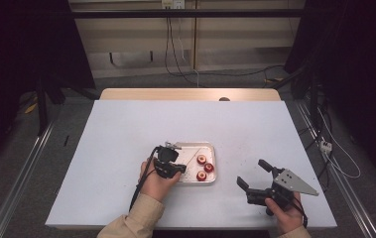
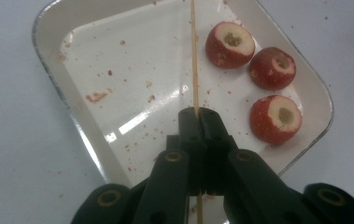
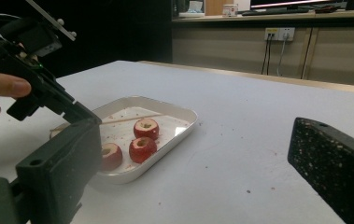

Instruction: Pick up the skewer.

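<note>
Two grippers: left gripper (image 2: 197,114) pinching a thin wooden skewer (image 2: 194,56); right gripper (image 1: 255,174) spread, empty, over the counter (image 1: 126,129).
Skewer: light, stiff, snappable; lies across the white tray (image 2: 53,70); best gripped near its end.
Fruit: three cored red pieces (image 2: 230,45), firm, likely slippery, clustered at the tray's far side.

White table (image 1: 126,129) on a grey floor (image 1: 76,99), wooden edge (image 1: 190,93) at its far side, beige wall (image 1: 141,34) with a socket (image 1: 172,4) and hanging cables (image 1: 170,44) beyond it, dark frames (image 1: 41,99) and metal rails (image 1: 22,173) flanking it.
</note>
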The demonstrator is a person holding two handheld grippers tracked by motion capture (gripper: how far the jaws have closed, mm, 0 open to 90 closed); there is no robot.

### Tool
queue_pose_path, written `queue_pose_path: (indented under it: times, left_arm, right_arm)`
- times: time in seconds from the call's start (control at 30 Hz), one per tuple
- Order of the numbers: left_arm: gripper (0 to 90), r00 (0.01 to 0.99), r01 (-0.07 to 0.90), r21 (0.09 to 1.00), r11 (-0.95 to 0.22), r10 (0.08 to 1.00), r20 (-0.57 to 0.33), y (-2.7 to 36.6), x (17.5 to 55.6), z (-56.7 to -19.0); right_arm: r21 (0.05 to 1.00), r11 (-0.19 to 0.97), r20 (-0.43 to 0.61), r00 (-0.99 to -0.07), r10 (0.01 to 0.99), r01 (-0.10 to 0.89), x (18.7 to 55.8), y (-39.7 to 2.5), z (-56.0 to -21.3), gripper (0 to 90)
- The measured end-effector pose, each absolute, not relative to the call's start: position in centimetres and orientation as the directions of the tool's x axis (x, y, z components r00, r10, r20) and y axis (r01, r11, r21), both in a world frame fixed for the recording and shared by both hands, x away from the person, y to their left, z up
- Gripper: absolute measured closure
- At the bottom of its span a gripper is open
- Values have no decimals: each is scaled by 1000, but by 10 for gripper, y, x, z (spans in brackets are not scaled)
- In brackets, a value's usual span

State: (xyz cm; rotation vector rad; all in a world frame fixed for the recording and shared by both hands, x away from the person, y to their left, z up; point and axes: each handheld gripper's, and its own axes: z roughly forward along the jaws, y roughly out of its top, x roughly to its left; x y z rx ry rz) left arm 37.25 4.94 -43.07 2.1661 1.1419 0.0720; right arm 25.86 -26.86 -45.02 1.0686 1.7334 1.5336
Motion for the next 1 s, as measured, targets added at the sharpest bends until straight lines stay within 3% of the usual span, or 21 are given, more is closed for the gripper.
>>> queue_pose_path:
  times: [0.53, 1.0]
  left_arm:
    - [894, 620, 703, 650, -287, 695, -364, 79, 364, -419]
    - [894, 639, 679, 689, -253, 666, -385, 95, 357, -415]
  right_arm:
    - [973, 33, 86, -493, 866, 228, 273, -256, -443, 26]
    - [933, 112, 100, -546, 832, 341, 300, -226, -441, 32]
